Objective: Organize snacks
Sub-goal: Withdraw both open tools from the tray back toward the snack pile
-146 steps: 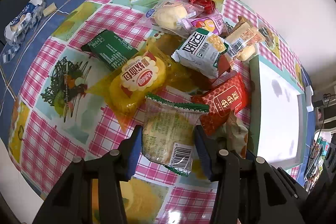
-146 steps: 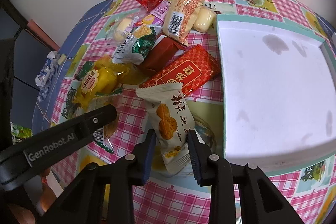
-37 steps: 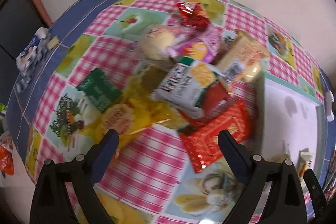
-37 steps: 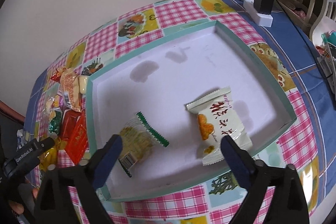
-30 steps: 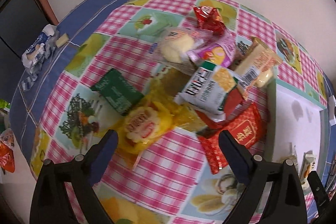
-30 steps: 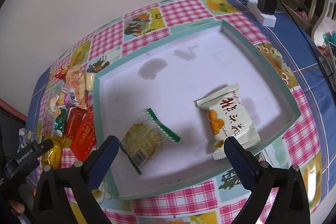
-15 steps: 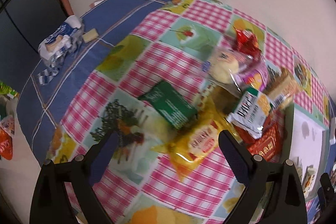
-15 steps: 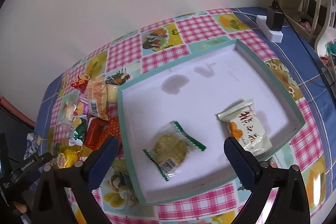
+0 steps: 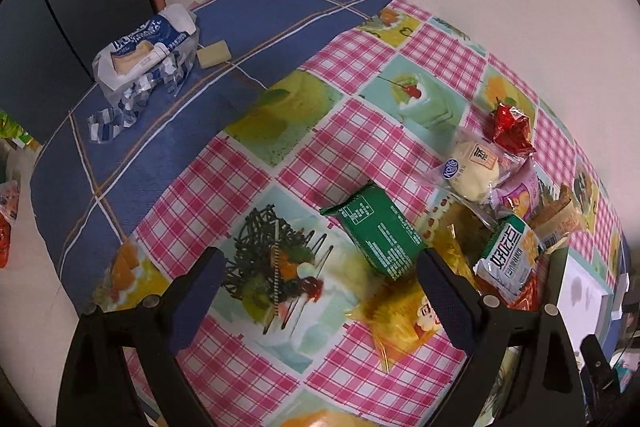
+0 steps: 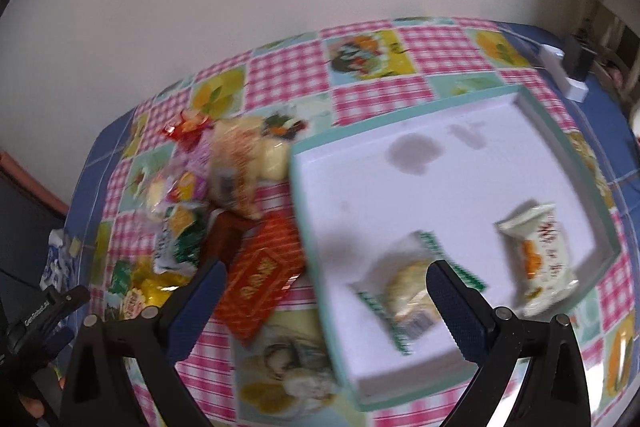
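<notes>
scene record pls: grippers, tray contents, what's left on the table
left gripper: open, empty, above the tablecloth
right gripper: open, empty, over the tray's left rim
tray: teal rim, white floor, holds two packets
in tray: green-trimmed clear packet; cream packet
still loose: green packet, yellow packet, red packet, others piled left of the tray

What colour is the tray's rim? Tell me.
Teal green, around a white inside; the tray shows best in the right wrist view.
</notes>
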